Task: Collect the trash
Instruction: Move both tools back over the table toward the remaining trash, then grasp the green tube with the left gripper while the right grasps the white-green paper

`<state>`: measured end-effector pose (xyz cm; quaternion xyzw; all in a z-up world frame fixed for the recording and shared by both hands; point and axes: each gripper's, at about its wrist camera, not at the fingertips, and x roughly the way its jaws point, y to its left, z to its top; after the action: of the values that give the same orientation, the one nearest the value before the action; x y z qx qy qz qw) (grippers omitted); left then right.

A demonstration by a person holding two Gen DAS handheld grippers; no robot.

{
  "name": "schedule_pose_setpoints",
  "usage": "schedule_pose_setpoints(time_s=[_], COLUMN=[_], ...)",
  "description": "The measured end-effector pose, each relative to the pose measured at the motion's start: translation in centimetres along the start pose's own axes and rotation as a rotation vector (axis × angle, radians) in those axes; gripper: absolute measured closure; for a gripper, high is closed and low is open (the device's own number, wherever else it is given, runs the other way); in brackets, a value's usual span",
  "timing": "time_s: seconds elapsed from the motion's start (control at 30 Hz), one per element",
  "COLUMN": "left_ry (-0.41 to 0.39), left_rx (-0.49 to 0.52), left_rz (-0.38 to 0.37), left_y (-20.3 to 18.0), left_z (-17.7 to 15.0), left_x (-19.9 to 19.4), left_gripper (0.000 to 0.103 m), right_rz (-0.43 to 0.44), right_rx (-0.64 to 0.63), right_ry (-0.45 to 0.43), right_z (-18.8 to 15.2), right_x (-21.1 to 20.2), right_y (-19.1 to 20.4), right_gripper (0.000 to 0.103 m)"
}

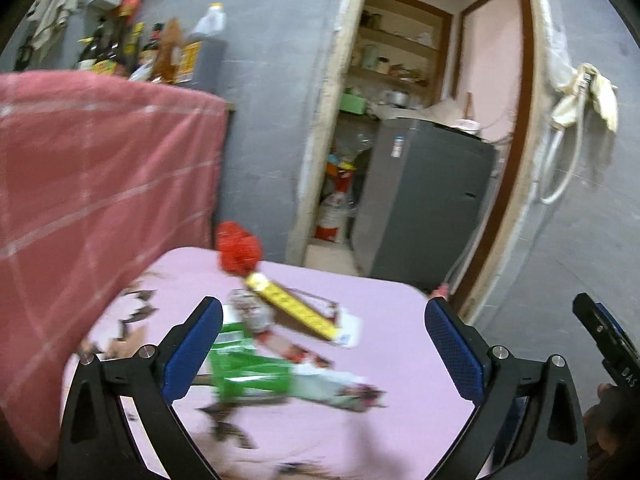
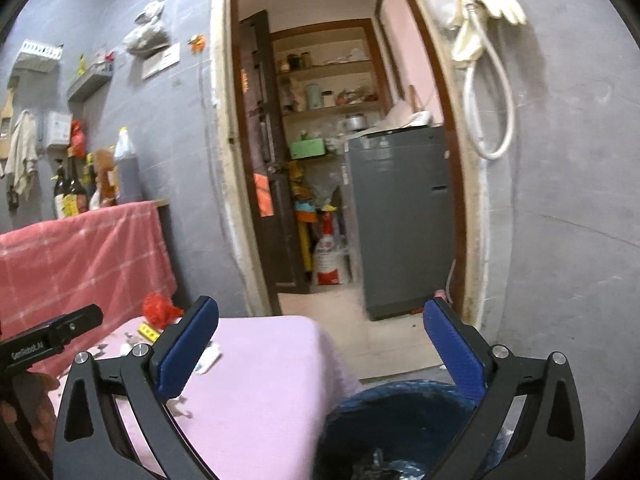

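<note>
The left gripper (image 1: 323, 344) has its jaws spread wide with nothing between the blue pads (image 1: 194, 346); it hangs above a table covered in a pink cloth (image 1: 384, 320). Just ahead of and below its fingers lies the trash: a green wrapper (image 1: 252, 372) nearest the left pad, a yellow box (image 1: 292, 306) a little farther out, a crumpled red bag (image 1: 238, 248) at the far edge of the table, and torn scraps of paper (image 1: 136, 312) off to the left (the picture is blurred, so finer detail is lost). A pink checked cloth (image 1: 100, 184) hangs over something tall to the left of the tool.

The right gripper (image 2: 321, 344) is likewise fully spread and empty. Directly beneath its right finger sits a bin lined with a dark blue bag (image 2: 400, 416), beside the table's right edge (image 2: 280, 380). Far to the left of this tool, the red bag and yellow box show on the table, past the other gripper's black body. Straight ahead through the doorway stands a grey fridge (image 2: 400, 220).
</note>
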<state>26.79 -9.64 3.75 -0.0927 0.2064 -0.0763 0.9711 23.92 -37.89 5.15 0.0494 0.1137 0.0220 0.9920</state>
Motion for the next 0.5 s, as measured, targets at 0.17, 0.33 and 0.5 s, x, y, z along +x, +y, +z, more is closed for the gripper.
schedule_pose_setpoints(time_s=[0.17, 0.33, 0.5], left_ry=[0.025, 0.064, 0.124], left_rx=[-0.020, -0.029, -0.028], left_rz=[0.068, 0.115, 0.143], left_y=[3.9, 6.8, 8.5], left_z=[-0.2, -0.4, -0.8], left_x=[0.0, 0.6, 1.7], left_gripper=[0.004, 0.004, 0.004], right_rz=[0.046, 0.107, 0.184], right_rx=[-0.022, -0.043, -0.092], right_ry=[0.042, 0.087, 0.147], right_z=[-0.5, -1.4, -2.3], right_x=[1.6, 3.2, 4.8], right_y=[2.6, 4.7, 7.0], right_gripper=[0.000, 0.000, 0.000])
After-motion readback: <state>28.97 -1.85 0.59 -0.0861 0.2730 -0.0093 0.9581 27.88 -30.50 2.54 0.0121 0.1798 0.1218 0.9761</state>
